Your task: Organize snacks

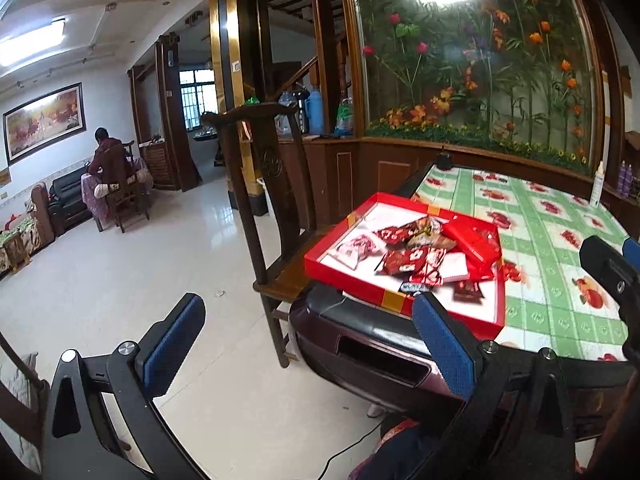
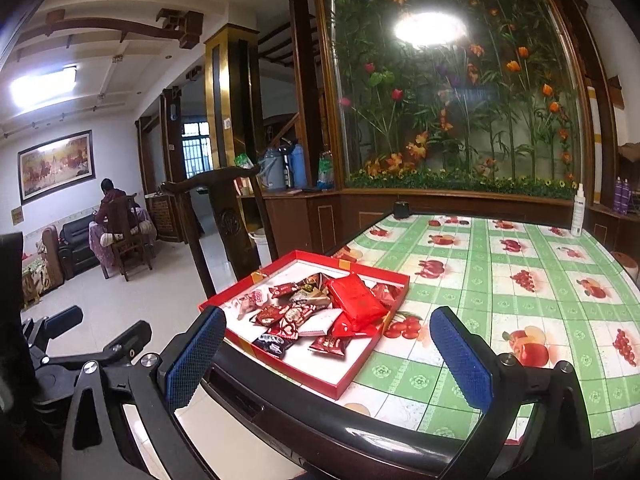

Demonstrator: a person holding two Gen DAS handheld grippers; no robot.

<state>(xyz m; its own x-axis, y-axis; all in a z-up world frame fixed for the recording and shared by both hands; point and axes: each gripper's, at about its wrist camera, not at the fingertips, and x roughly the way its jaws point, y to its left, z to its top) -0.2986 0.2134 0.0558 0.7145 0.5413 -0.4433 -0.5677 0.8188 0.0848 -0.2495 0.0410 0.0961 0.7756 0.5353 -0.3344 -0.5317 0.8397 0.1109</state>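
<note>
With both my left gripper (image 1: 308, 344) and right gripper (image 2: 328, 356) jaws wide open and empty, I'd descend squarely over one snack packet (image 2: 327, 345) in the red tray (image 2: 340, 384), clear of its rim.

No readable text anywhere. Snack packs (image 2: 316, 312) in the red box (image 2: 360, 376) carry white print, too blurred to make out. Bottle (image 2: 578, 210) label on the table's far side is too small.
</note>
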